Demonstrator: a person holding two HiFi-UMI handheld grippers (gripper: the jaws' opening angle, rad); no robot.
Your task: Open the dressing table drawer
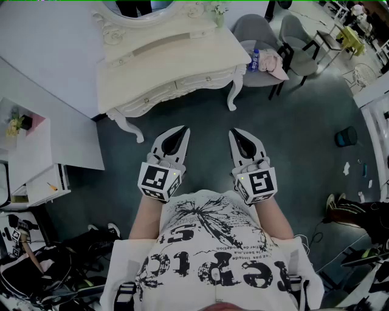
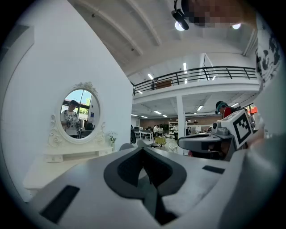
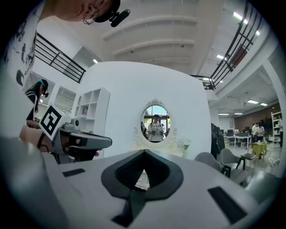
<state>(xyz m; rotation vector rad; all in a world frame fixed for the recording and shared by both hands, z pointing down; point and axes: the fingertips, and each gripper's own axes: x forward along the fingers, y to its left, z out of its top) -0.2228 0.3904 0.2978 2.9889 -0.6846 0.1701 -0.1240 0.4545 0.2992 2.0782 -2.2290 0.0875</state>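
Note:
The white dressing table [image 1: 164, 61] with its oval mirror [image 1: 137, 9] stands ahead of me, some way off. Its drawer fronts [image 1: 194, 82] with small knobs look closed. Both grippers are held side by side in the air before my chest, well short of the table. In my left gripper [image 1: 183, 129] the jaws are shut with nothing between them, and my right gripper [image 1: 233, 132] is shut and empty too. The left gripper view shows the table [image 2: 62, 159] and mirror [image 2: 80, 112] beyond its shut tips [image 2: 143, 148]. The right gripper view has the mirror [image 3: 155, 123] above its tips [image 3: 144, 152].
Two grey chairs [image 1: 261, 33] stand right of the table, one with a pink cloth [image 1: 273, 61] and a bottle [image 1: 254, 59] on its seat. A white shelf unit [image 1: 42, 152] is at the left. Cables and gear [image 1: 42, 261] lie on the floor at lower left.

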